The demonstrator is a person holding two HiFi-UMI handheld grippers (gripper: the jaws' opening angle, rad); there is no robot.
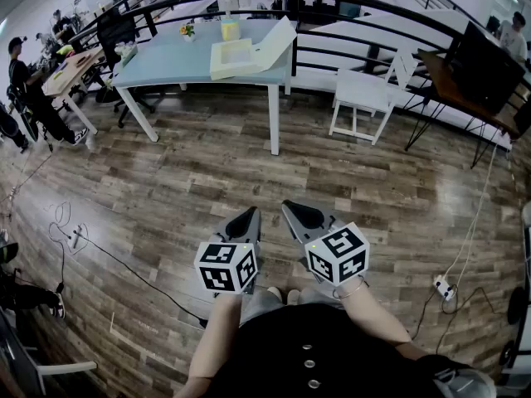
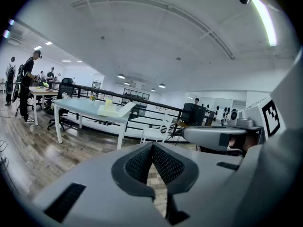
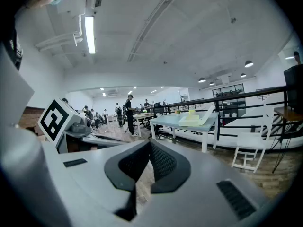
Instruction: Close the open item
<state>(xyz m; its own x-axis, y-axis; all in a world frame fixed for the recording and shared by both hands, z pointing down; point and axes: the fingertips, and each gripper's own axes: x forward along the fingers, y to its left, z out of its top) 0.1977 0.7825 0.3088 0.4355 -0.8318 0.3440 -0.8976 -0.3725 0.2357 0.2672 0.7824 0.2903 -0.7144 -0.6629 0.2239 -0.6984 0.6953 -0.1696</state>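
Note:
A cream box with its lid tilted up and back lies on the pale blue table far ahead of me; it also shows as the box in the left gripper view and the box in the right gripper view. My left gripper and right gripper hang side by side near my waist, above the wooden floor and well short of the table. Both are shut with nothing between the jaws, as the left gripper and right gripper show in their own views.
A small white chair stands right of the table, with a black railing behind. A dark desk is at far right. Cables and a power strip lie on the floor. People sit at a desk on the left.

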